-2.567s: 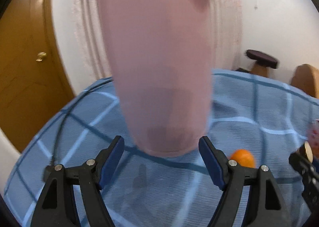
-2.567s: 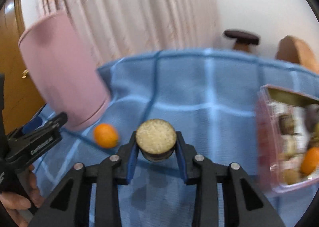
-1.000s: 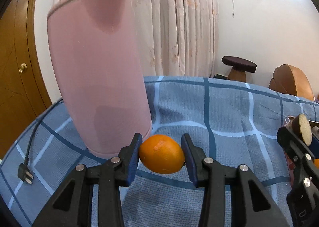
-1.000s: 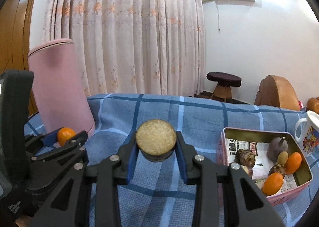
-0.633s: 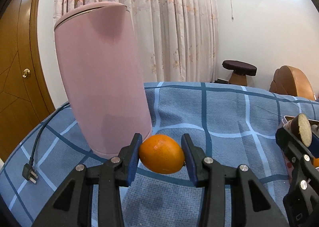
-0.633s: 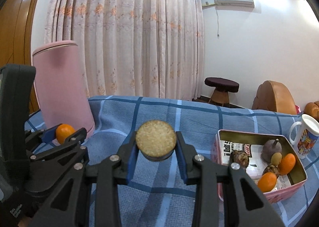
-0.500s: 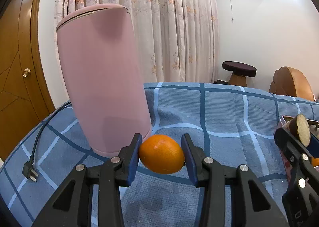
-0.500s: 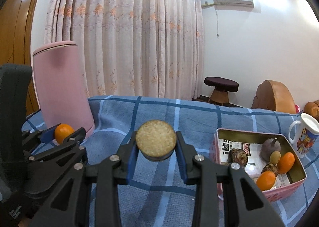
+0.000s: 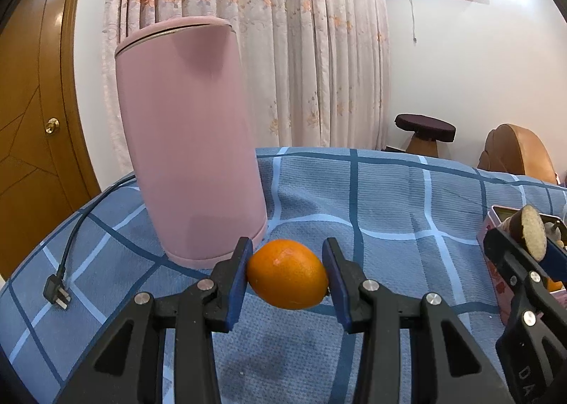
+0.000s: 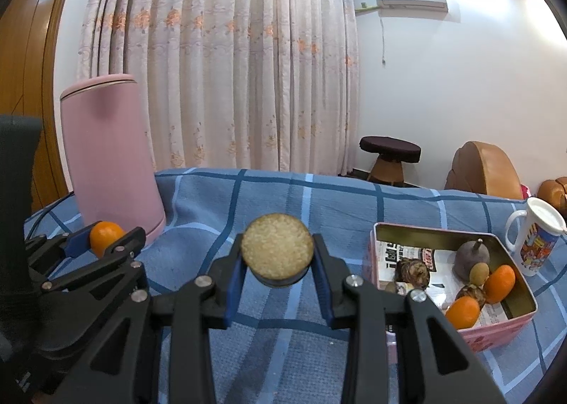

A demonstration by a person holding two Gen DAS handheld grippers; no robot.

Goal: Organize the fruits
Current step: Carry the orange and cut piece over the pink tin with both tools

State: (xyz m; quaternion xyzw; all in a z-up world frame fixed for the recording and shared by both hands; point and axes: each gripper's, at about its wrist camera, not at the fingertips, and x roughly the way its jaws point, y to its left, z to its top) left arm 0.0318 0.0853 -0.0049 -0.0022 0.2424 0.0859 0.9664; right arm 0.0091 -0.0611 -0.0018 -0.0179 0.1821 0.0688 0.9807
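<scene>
Above the blue checked woven cloth (image 9: 407, 212), beside a smooth pink cylindrical container (image 9: 191, 141), the left gripper (image 9: 287, 274) clamps a glossy orange fruit (image 9: 287, 279); the right gripper (image 10: 277, 264) pinches a grainy round halved fruit (image 10: 277, 251) near the pink newspaper-lined tin (image 10: 496, 331), print unreadable.

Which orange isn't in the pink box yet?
The orange pinched in the left gripper, beside the pink kettle. The other two oranges already lie inside the pink tin.
</scene>
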